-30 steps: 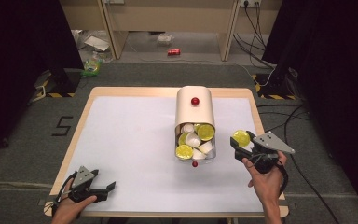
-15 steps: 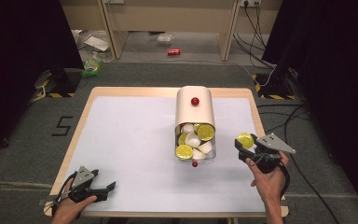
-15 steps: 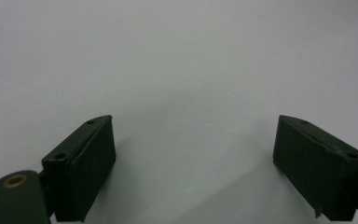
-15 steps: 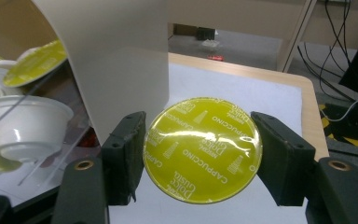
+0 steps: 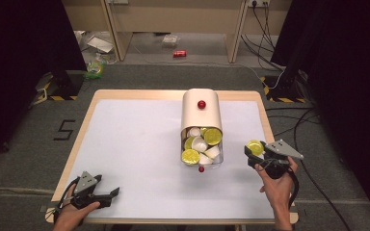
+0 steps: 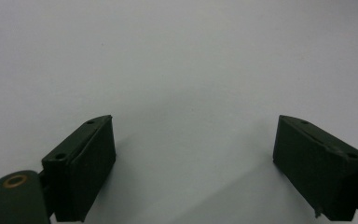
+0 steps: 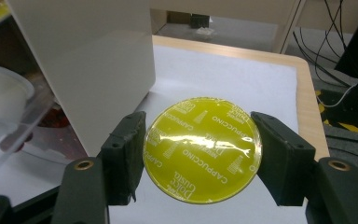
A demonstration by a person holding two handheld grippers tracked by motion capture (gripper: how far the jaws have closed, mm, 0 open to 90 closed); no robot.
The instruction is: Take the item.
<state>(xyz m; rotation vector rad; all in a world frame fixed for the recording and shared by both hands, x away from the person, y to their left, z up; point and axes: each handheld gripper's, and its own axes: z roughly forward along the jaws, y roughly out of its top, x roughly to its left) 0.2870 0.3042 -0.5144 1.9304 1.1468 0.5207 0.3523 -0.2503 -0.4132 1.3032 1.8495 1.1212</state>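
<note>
Right hand (image 5: 277,185) up from the bottom edge of the high view, wrist bent, with the right gripper (image 5: 251,150) lifted off the table (image 5: 125,139) and aimed toward the white container (image 5: 201,109). Jaws clamped on the rim of a yellow coffee capsule (image 7: 203,149), one pad (image 7: 126,156) on either side, foil lid up, printed "CAPPUCCINO" and "Dolce Gusto". Just beyond the left pad, the container's white wall; beyond the right pad, bare table and its wooden edge. Capsule body under the lid hidden. More capsules (image 5: 200,144), yellow and white, heaped in the container's clear open end, count hard to tell. Left hand (image 5: 72,214) low at the near left corner, partly cut off by the frame edge, with the left gripper (image 5: 114,193) close to the tabletop, pointing right. Fingers (image 6: 81,163) spread wide apart, nothing but white tabletop between and ahead. Small red knob (image 5: 201,104) on the container's top, another red dot by its open end, too small to make out.
</note>
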